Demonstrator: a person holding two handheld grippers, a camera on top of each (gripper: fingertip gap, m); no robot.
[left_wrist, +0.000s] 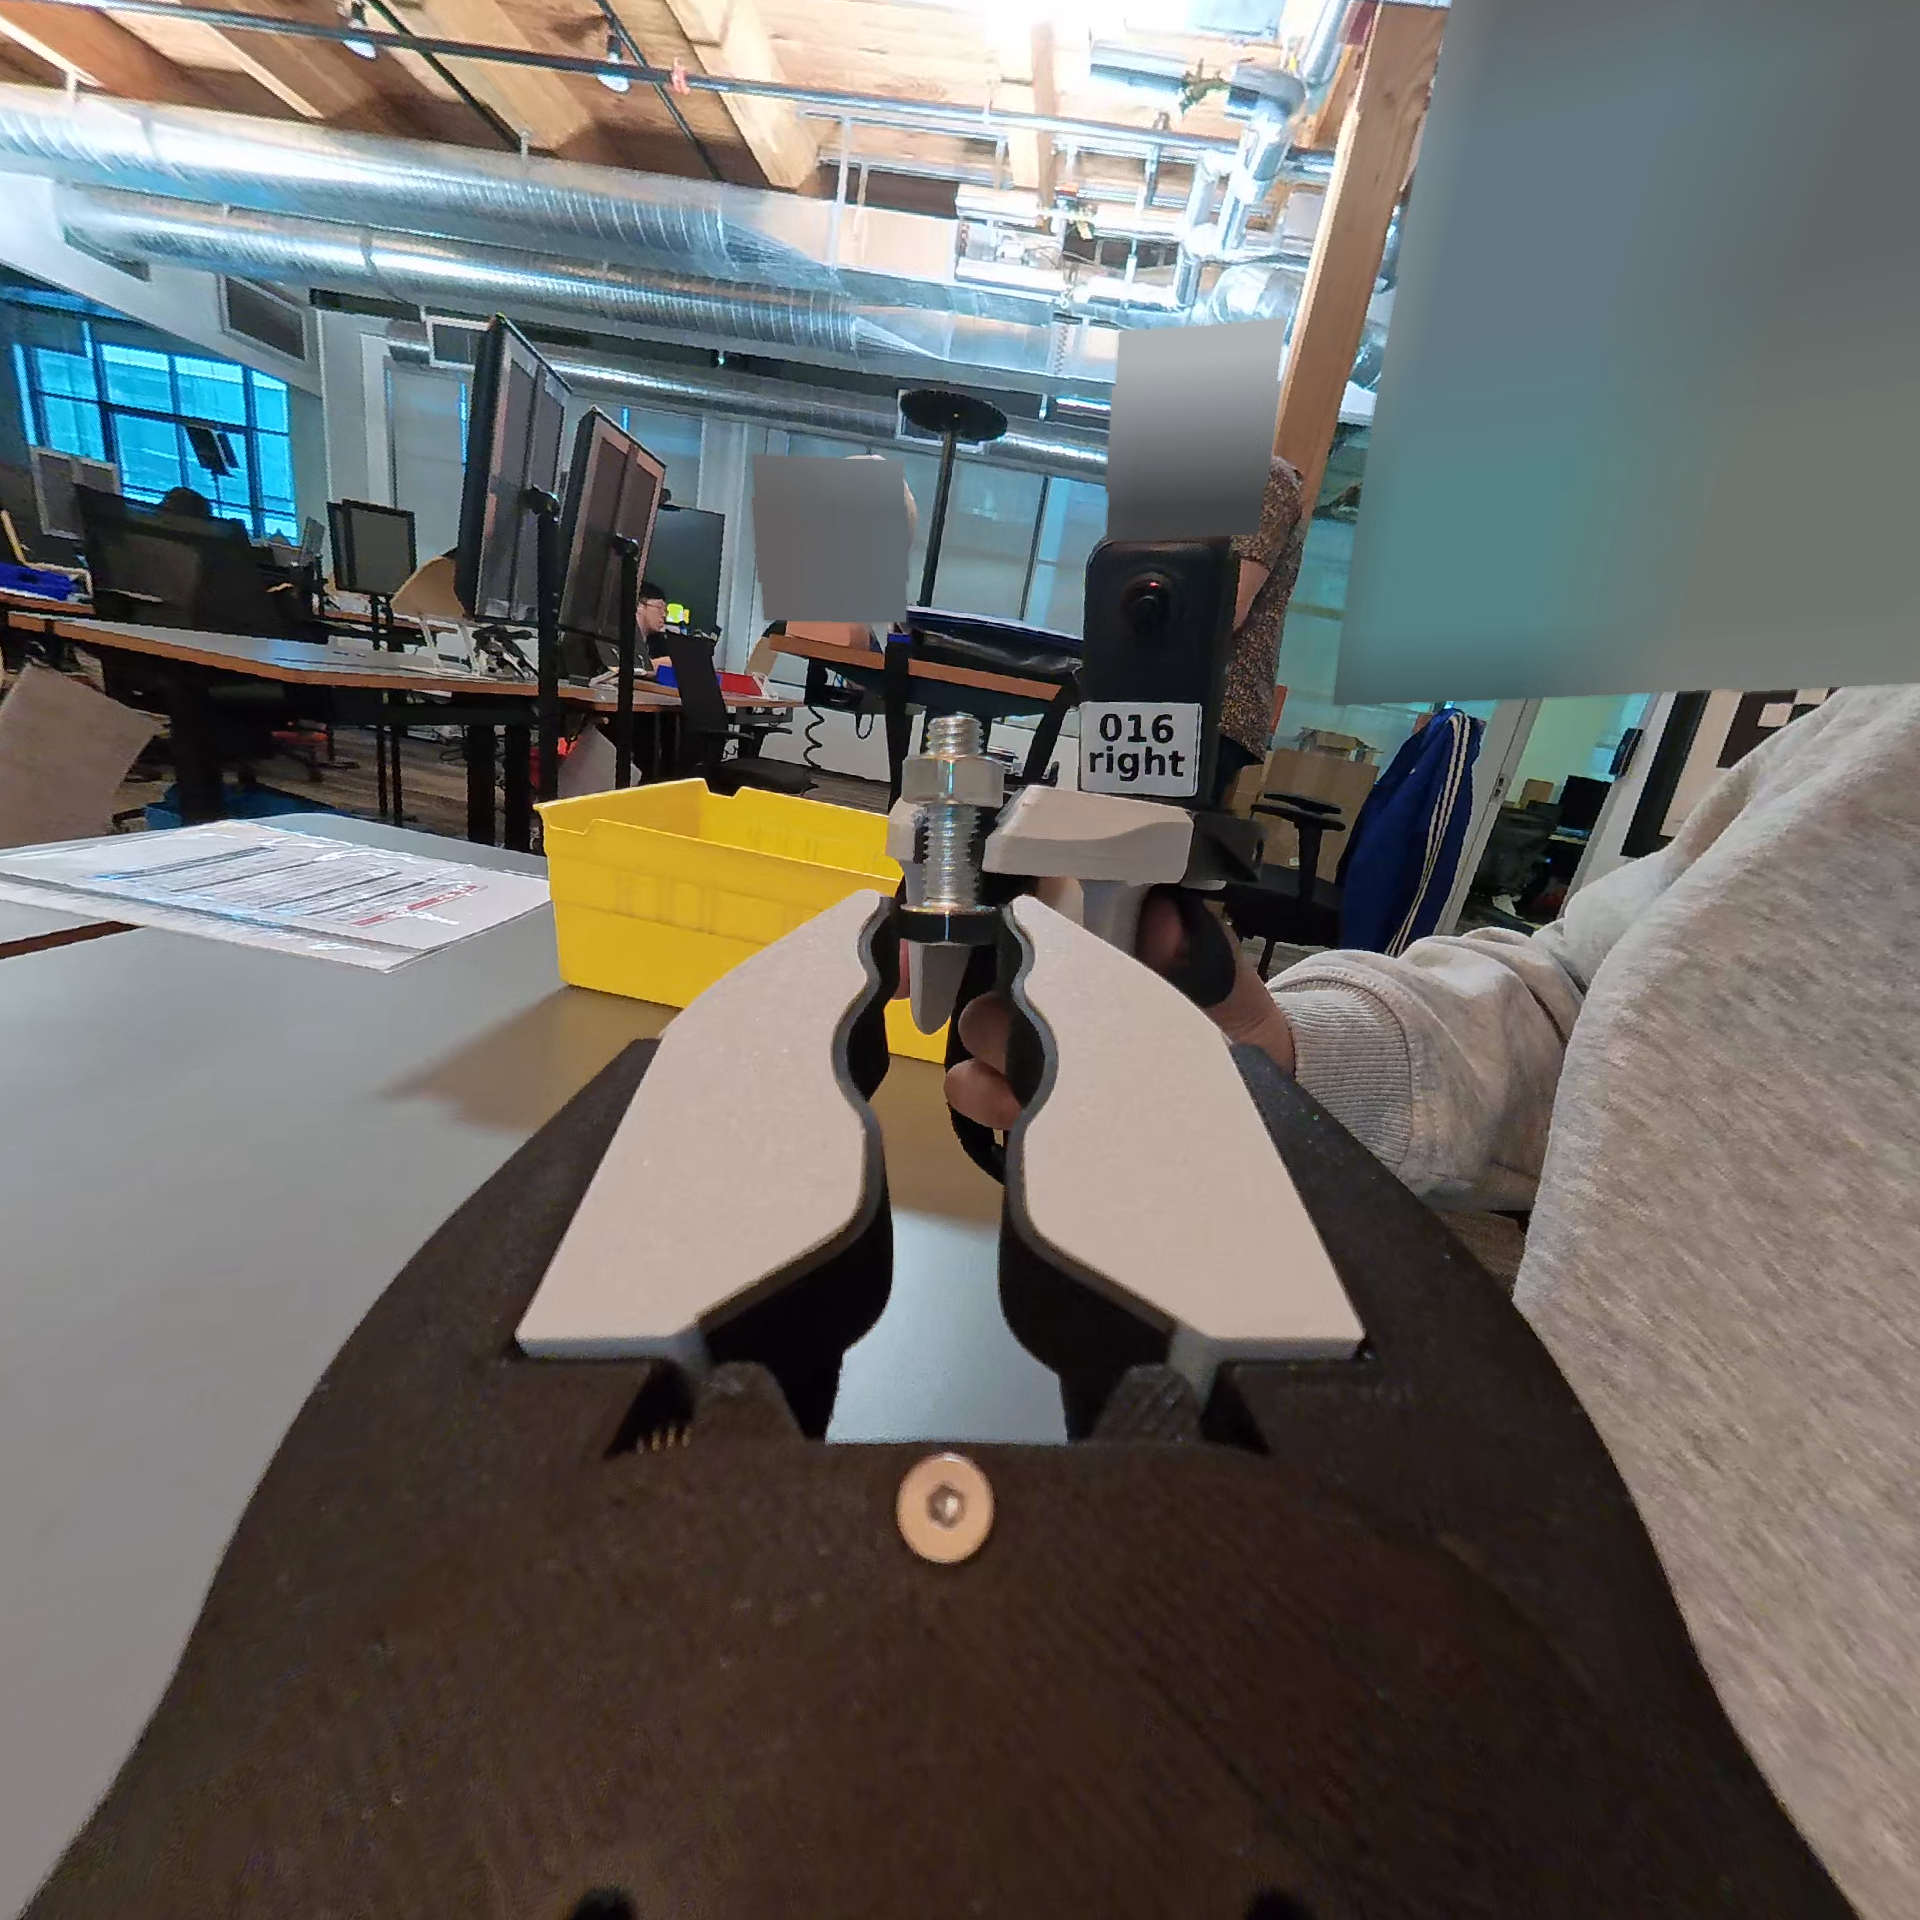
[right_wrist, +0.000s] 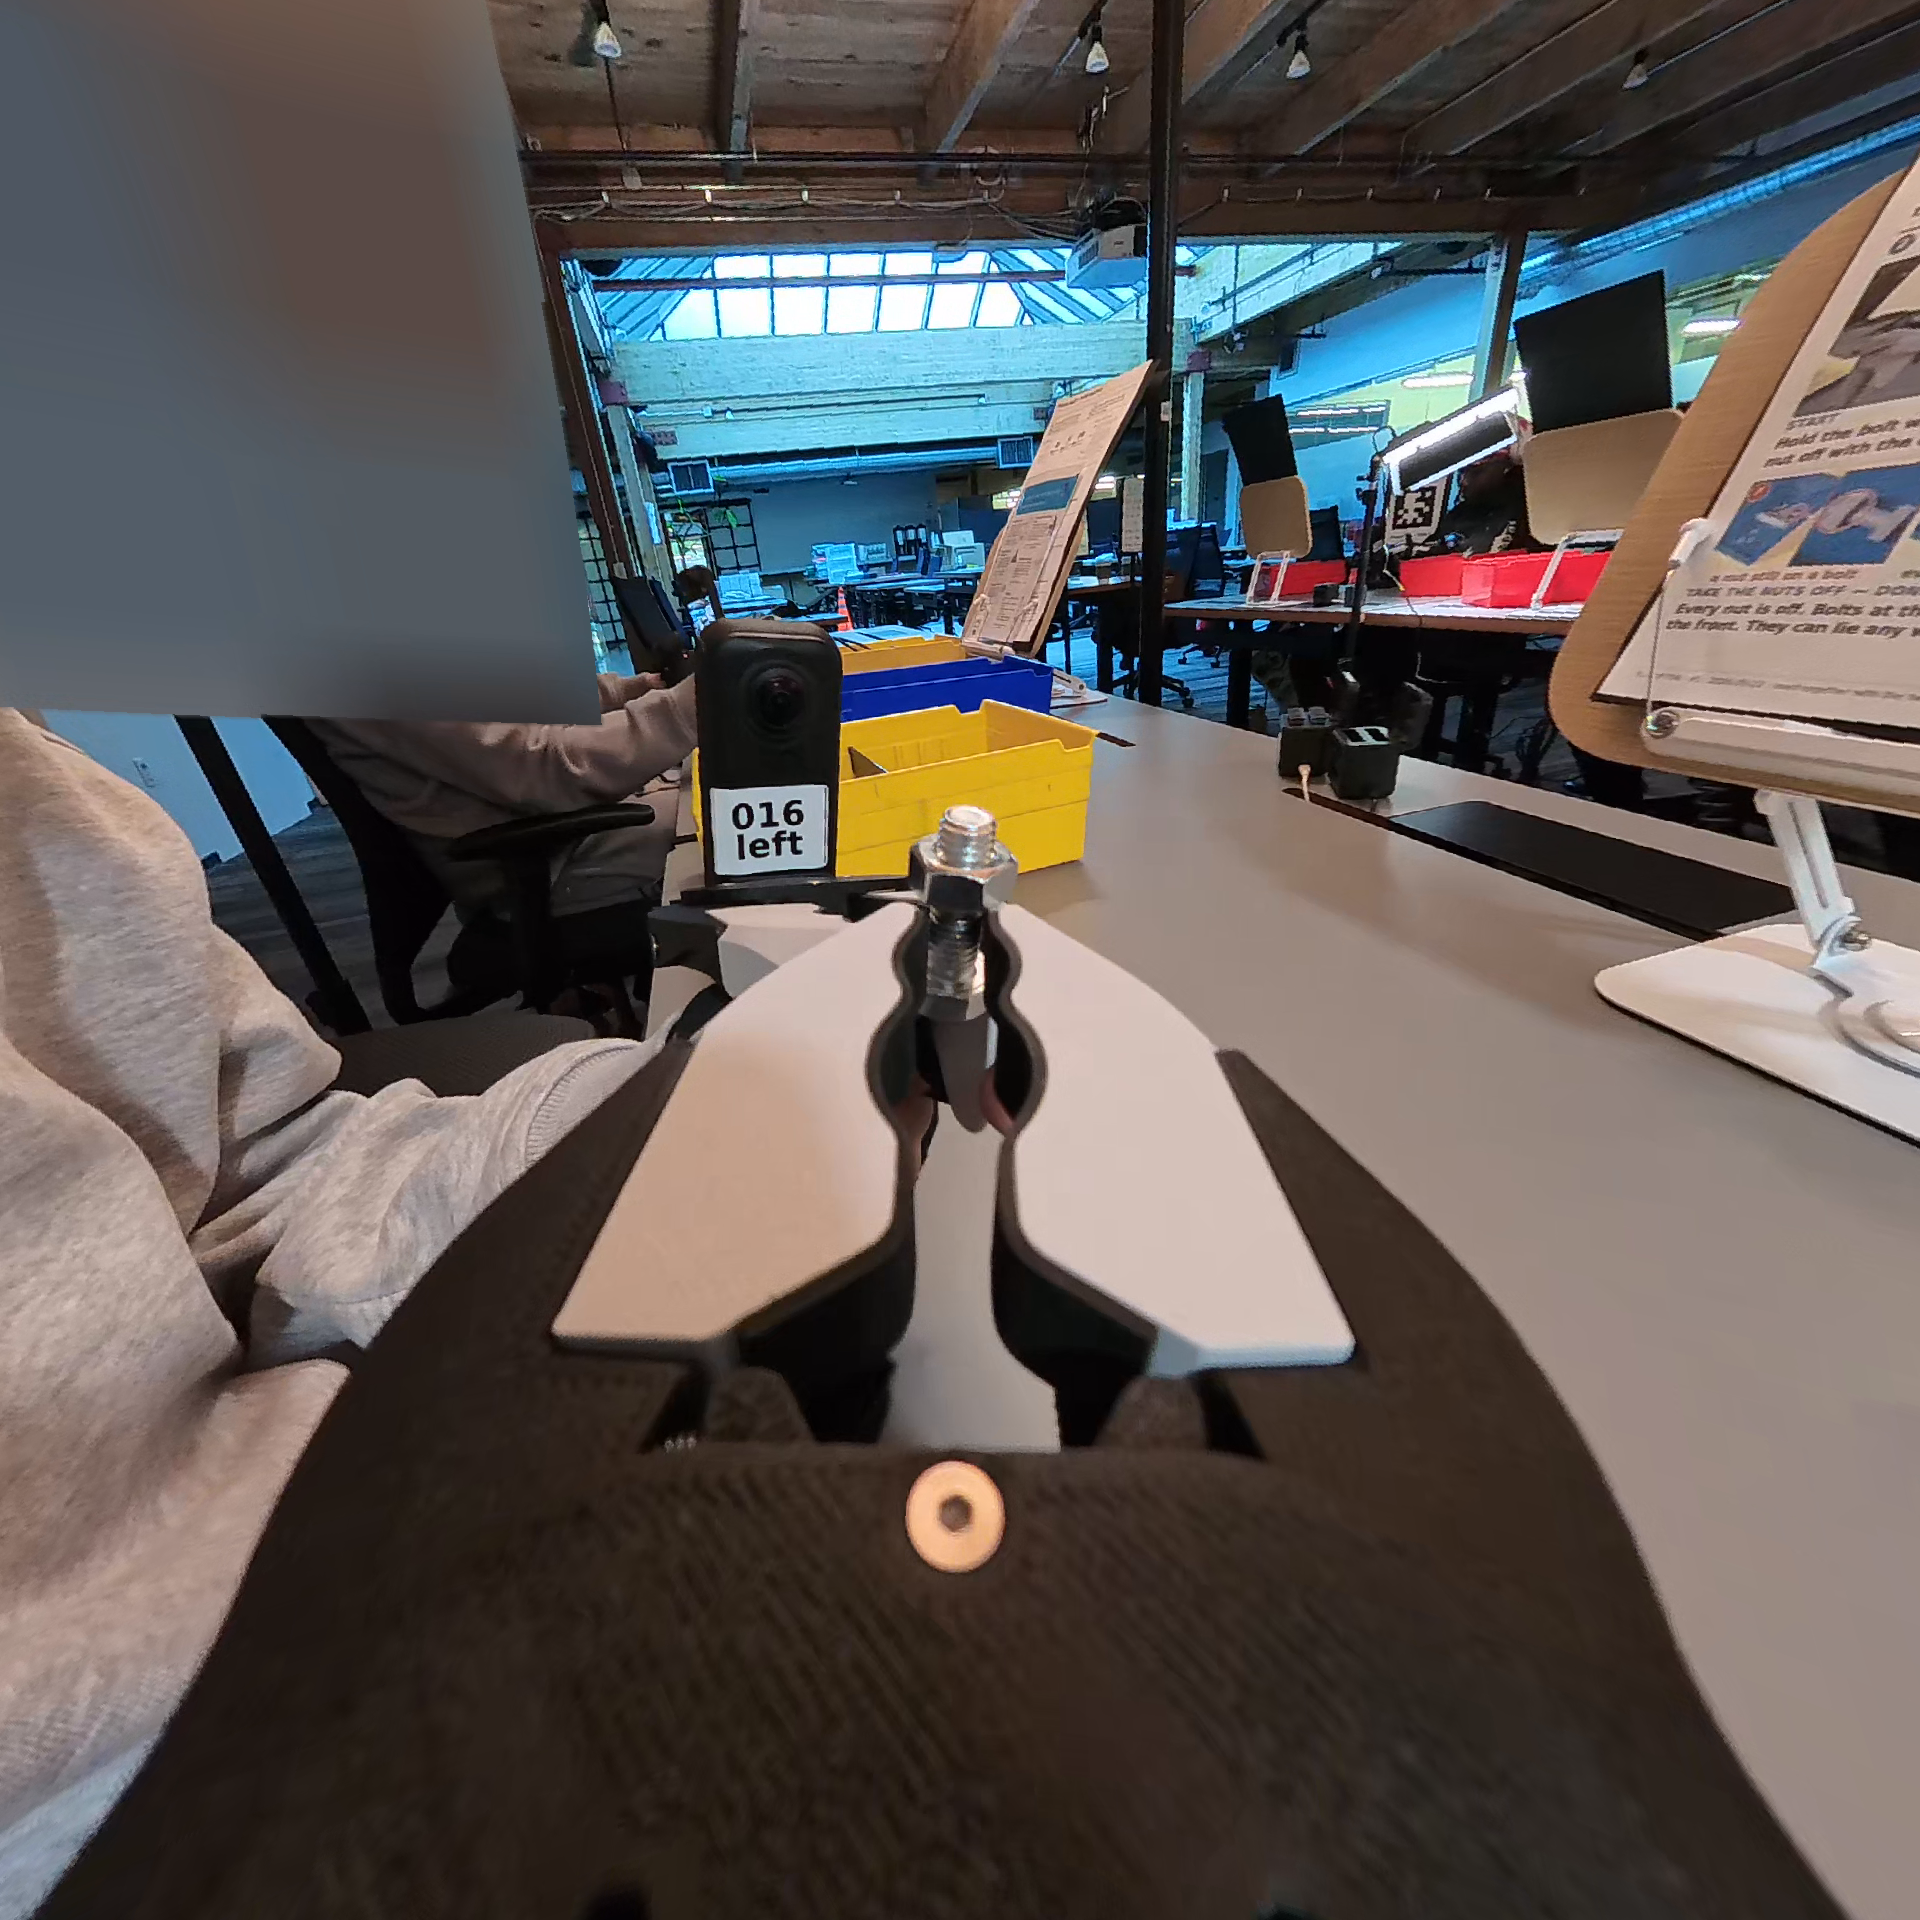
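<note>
The left gripper (left_wrist: 940, 920) is closed on the hexagonal head of an upright threaded silver steel bolt (left_wrist: 948, 842), holding it clear above the grey table (left_wrist: 260, 1091). A silver hexagonal steel nut (left_wrist: 951, 776) sits near the top of the bolt, with a short length of thread showing above it.

The right gripper (right_wrist: 956, 914) has its fingertips closed against the flats of the nut, as seen in the right wrist view; the two grippers meet at roughly a right angle.

A yellow plastic bin (left_wrist: 707, 883) stands on the table just behind the bolt. A white document stand (right_wrist: 1766, 935) carrying a printed sheet is at the far right of the table.

Risks, as judged:
- The contact on the nut is shallow, at the fingertips only. The nut could slip from the fingers and drop to the table.
- The bolt is held by its head alone. Side load from the right gripper could tilt the bolt in the left gripper.
</note>
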